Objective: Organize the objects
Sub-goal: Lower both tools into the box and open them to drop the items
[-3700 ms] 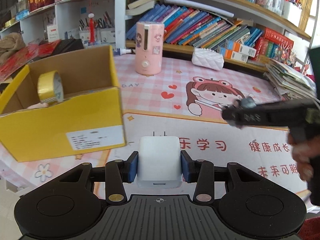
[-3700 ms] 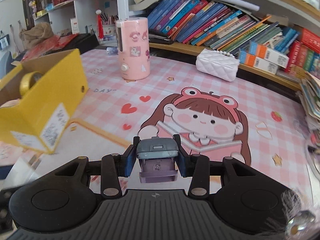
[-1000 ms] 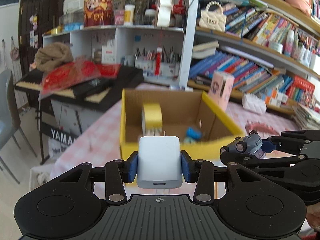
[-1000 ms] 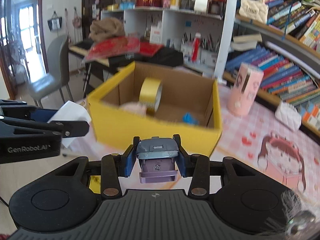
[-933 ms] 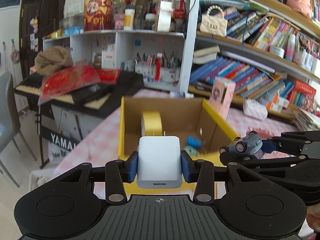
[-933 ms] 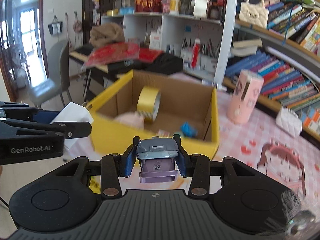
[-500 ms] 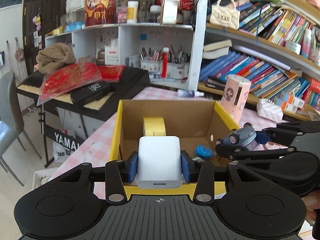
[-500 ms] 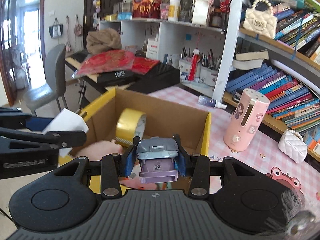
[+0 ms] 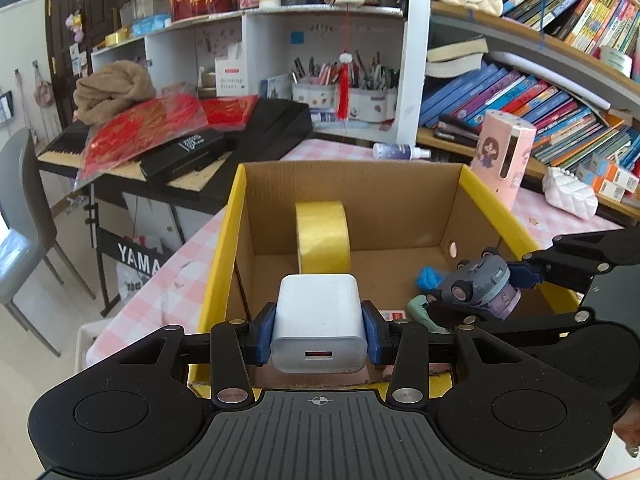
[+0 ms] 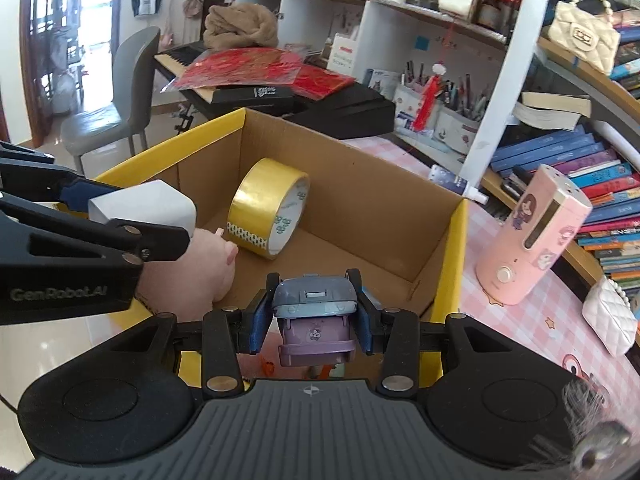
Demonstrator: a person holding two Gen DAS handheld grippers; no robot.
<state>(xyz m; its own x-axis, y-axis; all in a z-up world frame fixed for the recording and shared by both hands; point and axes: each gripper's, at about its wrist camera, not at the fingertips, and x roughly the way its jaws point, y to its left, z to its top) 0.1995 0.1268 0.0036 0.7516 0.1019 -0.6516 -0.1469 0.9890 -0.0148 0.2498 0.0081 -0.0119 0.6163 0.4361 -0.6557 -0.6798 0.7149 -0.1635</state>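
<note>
I'm looking into a lived-in home study or child's room. Behind the yellow cardboard box [image 9: 496, 208] run shelves of slanting books [image 9: 520, 100]; left of the box stands a keyboard piano [image 10: 208, 60] with a grey chair [image 10: 120, 92]; under it lies a pink cartoon tablecloth [image 10: 560, 320].

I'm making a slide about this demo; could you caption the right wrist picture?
Right gripper holds a small toy car over the yellow cardboard box, tape roll inside, left gripper holding a white charger.

Box floor: the cardboard box [image 9: 400, 200] has its near floor hidden behind the charger [image 9: 319, 322].
Teal item [image 9: 418, 306]: half covered, lower right, unidentifiable.
</note>
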